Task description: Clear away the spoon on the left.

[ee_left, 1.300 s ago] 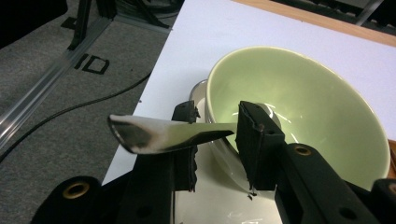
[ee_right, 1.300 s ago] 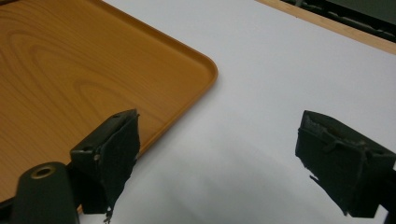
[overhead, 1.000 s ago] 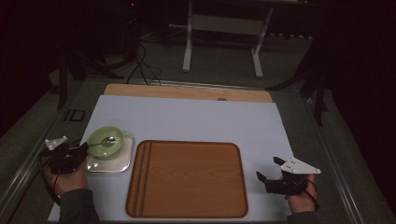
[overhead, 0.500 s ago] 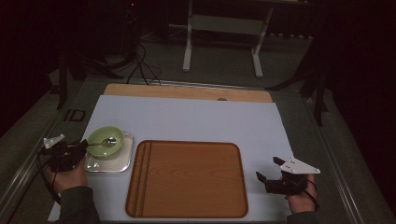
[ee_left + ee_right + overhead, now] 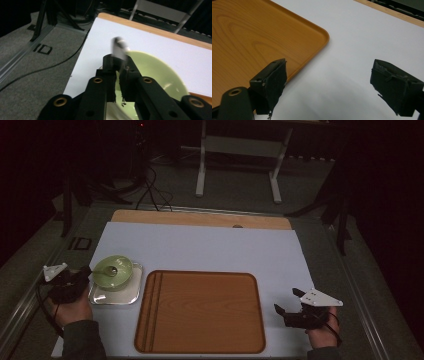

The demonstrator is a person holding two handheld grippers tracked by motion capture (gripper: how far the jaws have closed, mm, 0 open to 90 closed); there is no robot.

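Now the left tongs (image 5: 119,65) have just closed, pinching a spoon handle (image 5: 119,48); right tongs (image 5: 328,86) gape.

One green bowl (image 5: 113,271), one spoon (image 5: 106,269), one metal tray (image 5: 131,294), one wooden tray (image 5: 200,312)

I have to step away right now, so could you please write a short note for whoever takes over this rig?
Left gripper: its jaws have just been closing and now clamp the handle of the spoon at the rim of the green bowl.
Right gripper: open, holding nothing, beside the right edge of the wooden tray.
The bowl sits on a small white plate, left of the tray.
Done: spoon gripped.
Left: probably lifting the spoon out; bowl and plate are untouched and the tray holds nothing.
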